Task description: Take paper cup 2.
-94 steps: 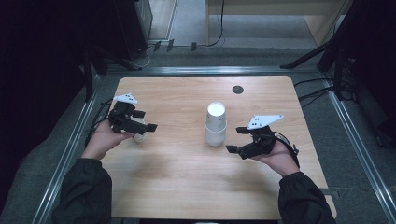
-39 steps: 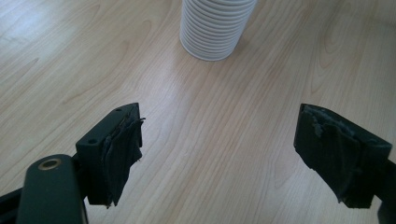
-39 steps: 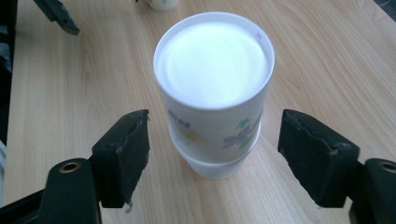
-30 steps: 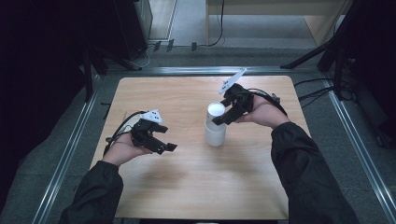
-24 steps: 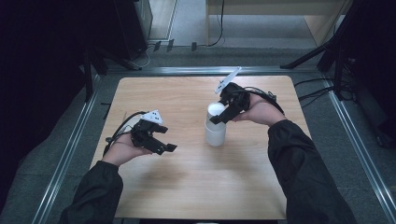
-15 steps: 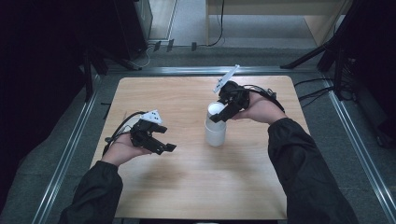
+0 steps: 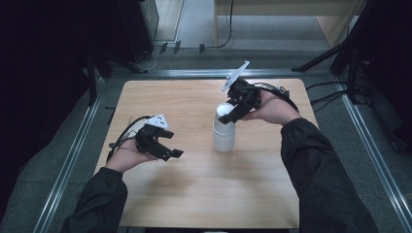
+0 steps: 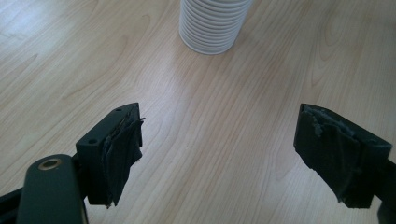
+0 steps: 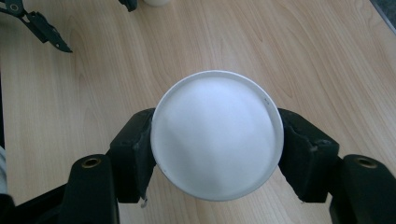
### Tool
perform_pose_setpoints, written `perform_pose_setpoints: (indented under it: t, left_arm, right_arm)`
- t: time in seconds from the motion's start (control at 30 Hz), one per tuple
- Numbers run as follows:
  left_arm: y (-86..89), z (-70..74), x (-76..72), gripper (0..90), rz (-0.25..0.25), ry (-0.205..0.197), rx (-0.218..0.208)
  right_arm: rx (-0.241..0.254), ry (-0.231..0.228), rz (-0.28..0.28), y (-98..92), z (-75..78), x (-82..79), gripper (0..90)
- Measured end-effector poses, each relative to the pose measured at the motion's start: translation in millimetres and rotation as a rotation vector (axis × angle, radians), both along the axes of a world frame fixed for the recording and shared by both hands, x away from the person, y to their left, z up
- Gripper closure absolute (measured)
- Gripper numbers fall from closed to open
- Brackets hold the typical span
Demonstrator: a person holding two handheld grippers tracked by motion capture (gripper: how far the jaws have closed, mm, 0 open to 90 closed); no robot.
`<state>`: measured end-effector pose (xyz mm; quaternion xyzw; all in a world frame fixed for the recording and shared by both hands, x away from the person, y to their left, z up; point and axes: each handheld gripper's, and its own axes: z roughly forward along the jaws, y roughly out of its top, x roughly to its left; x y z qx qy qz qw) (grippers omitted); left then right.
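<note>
A stack of white cups [image 7: 224,132] stands upside down near the middle of the wooden table [image 7: 194,204]. The right gripper [image 7: 232,113] reaches in from the far right side, tilted down onto the top of the stack. In the right gripper view its 2 jaws sit against opposite sides of the top cup [image 9: 217,133], 1 on each side of the round white base, clamping it. Whether this cup is lifted clear of the rest of the stack, I cannot tell.

The left gripper [image 7: 167,149] hovers over the table's left part, well apart from the stack, pointing toward it. In the left gripper view its jaws stand wide with bare wood between them, and the stack's ribbed lower rims [image 8: 212,25] show ahead.
</note>
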<state>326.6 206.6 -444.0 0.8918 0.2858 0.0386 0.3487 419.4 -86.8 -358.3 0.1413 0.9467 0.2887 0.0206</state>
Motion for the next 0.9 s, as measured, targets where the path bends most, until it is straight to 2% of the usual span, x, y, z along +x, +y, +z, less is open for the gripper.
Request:
perform_pose_setpoints:
  t: [0.13, 0.37, 0.73, 0.8, 0.83, 0.9]
  left_arm:
    - [0.0, -0.2, 0.2, 15.9, 0.0, -0.005, 0.004]
    - [-0.5, -0.1, -0.9, 16.0, -0.002, -0.012, -0.003]
    - [4.0, 4.4, -1.7, 16.0, 0.01, -0.018, -0.043]
    - [4.0, 4.1, -2.8, 16.0, 0.008, -0.019, -0.044]
    - [3.6, 3.6, -3.0, 15.9, 0.014, -0.003, -0.037]
    - [3.3, 3.5, -3.2, 16.0, 0.017, -0.001, -0.039]
  right_arm:
    - [-0.031, -0.004, 0.0, 2.6, 4.7, -1.0, 34.7]
    - [-0.031, -0.025, -0.003, 2.4, 21.4, -3.2, 34.8]
    - [-0.012, -0.067, 0.005, -3.2, 66.0, -17.1, 35.1]
    - [-0.003, -0.093, 0.013, -4.9, 73.0, -22.8, 35.2]
    - [0.014, -0.076, 0.013, -7.6, 77.6, -27.4, 35.2]
    - [0.022, -0.072, 0.018, -8.9, 79.1, -29.6, 35.2]
